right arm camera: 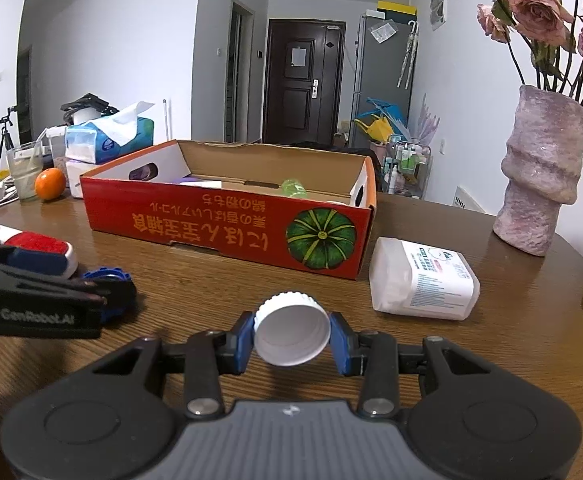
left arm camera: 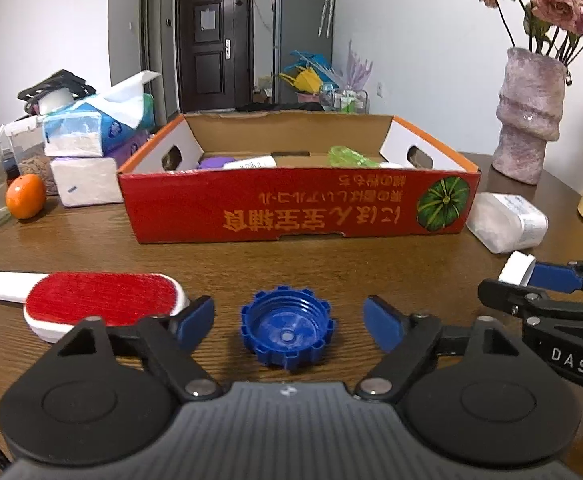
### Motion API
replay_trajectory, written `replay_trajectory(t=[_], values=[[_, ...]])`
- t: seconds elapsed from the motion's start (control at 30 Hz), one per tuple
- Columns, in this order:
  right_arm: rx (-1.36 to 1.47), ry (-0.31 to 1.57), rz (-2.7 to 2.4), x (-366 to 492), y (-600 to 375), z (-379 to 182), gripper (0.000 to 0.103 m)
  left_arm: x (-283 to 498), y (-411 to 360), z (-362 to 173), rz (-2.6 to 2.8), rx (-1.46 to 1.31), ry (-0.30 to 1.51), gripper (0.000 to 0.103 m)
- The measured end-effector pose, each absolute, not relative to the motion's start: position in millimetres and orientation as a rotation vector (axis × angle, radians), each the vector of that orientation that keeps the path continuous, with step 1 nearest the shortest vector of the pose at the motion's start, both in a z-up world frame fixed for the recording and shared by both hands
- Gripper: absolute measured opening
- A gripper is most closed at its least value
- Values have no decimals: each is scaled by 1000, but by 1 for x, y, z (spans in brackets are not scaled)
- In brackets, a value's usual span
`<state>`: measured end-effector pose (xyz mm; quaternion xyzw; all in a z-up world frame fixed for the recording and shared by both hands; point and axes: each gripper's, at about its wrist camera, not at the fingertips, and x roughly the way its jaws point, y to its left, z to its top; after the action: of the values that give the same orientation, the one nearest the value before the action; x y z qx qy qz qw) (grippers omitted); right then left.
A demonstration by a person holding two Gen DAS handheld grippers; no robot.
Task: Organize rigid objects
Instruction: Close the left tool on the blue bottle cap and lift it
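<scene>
On the wooden table (left arm camera: 211, 248), the left gripper (left arm camera: 289, 322) stands spread around the blue cap (left arm camera: 287, 330), the right gripper (right arm camera: 291, 338) clamps the white cap (right arm camera: 291, 334); both evidently next go into the red box (right arm camera: 227, 224).

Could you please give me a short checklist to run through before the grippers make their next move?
1. Right gripper shut on white cap: ok.
2. Left gripper open around blue cap: ok.
3. Blue cap centred between the fingers, lying on the table: ok.
4. Cardboard box open on top, room inside: ok.
5. Lint brush clear of left fingers: cannot tell, very close.
</scene>
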<state>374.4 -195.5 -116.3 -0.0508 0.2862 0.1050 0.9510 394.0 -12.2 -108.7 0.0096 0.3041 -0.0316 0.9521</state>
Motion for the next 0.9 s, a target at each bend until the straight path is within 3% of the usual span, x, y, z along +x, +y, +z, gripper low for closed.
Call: replay_trajectory(t=[0.3,0.4,0.9], values=[[-106,581,221,374,-193,-116,39,406,-13,-119,-72,1,698,67],[-108,582,221,374,-193,-117,39,407,-12,-120,-68,5,702,54],[-89,562,227,372,-194,-114,39,393,-13,-96,-79,4,603,54]])
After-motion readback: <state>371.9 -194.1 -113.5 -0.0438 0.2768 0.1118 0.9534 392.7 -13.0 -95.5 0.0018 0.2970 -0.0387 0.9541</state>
